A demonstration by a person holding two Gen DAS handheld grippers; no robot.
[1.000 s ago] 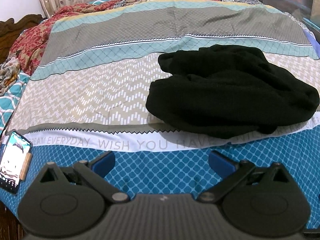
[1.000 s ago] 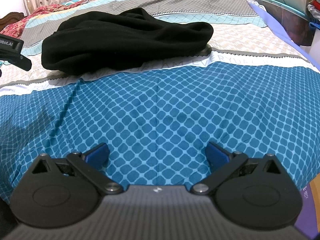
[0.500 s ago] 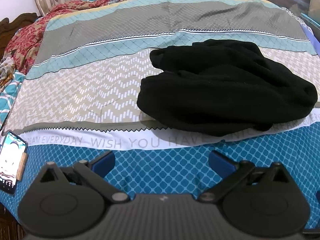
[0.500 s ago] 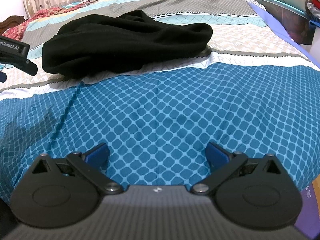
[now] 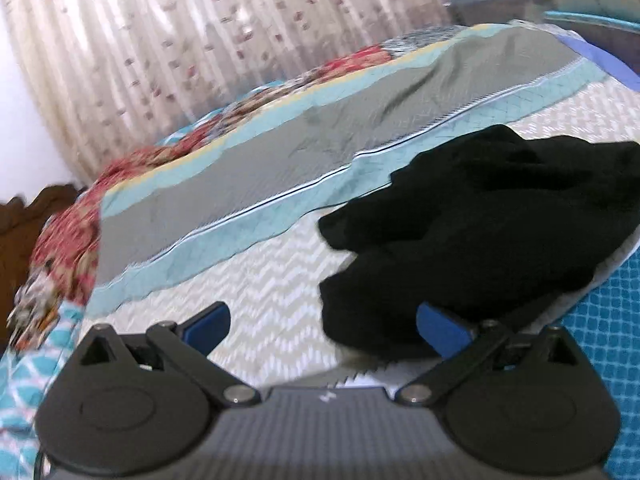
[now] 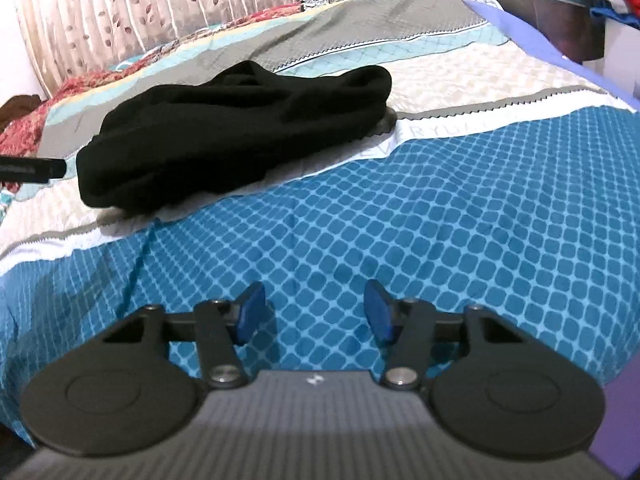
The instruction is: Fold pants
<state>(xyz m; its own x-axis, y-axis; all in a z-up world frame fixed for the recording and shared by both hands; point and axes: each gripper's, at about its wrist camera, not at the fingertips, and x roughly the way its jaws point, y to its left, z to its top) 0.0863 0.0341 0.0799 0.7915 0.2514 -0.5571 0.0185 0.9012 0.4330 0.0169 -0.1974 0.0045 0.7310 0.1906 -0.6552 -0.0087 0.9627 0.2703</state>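
Note:
The black pants (image 5: 480, 232) lie crumpled in a heap on the patterned bedsheet (image 5: 260, 280). My left gripper (image 5: 324, 330) is open and tilted, right at the heap's near left edge. Its right finger (image 5: 440, 334) overlaps the black cloth, and I cannot tell if it touches. In the right wrist view the pants (image 6: 240, 136) lie farther off, up and to the left. My right gripper (image 6: 316, 312) hovers over the blue checked part of the sheet (image 6: 440, 220). Its jaws are closing with nothing between them. The left gripper's black body (image 6: 32, 168) shows at the left edge.
A red floral blanket (image 5: 68, 240) and a dark wooden headboard (image 5: 24, 220) are at the left. Pale leaf-print curtains (image 6: 140, 8) hang behind the bed. Storage boxes and stacked clothes (image 6: 560, 12) stand beyond the bed's right edge, which has a purple border (image 6: 540, 40).
The left gripper has rolled and come close to the pants' left edge; the phone has left its view. The right gripper's jaws have narrowed from wide open to about half.

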